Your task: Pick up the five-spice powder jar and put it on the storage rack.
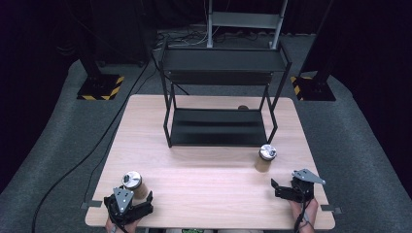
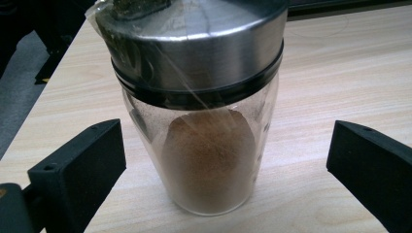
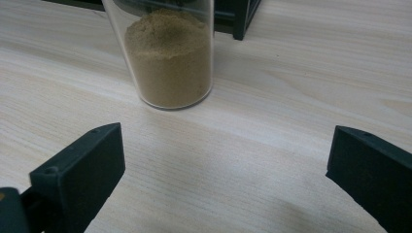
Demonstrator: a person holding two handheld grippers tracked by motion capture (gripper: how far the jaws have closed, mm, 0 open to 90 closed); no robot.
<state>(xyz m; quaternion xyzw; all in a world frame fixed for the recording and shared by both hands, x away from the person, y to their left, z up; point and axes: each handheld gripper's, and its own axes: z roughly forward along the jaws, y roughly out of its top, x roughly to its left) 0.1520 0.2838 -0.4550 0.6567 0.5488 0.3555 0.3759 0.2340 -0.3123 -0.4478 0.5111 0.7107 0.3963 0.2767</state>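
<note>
Two glass spice jars with steel lids stand on the wooden table [image 1: 209, 184]. The left jar [image 1: 132, 183] [image 2: 209, 145] holds reddish-brown powder. My left gripper [image 1: 130, 200] [image 2: 226, 143] sits right behind it, open, its jaws on either side of the jar's near side without touching it. The right jar [image 1: 266, 158] [image 3: 170, 58] holds tan powder and stands near the rack's front right leg. My right gripper [image 1: 285, 183] [image 3: 226, 145] is open a short way in front of it, nothing between its jaws.
A black two-tier metal rack [image 1: 218, 126] stands at the back middle of the table, both shelves bare. A small brown round thing [image 1: 243, 108] sits just behind its lower shelf. Stands with yellow-black bases [image 1: 99, 87] rest on the grey floor.
</note>
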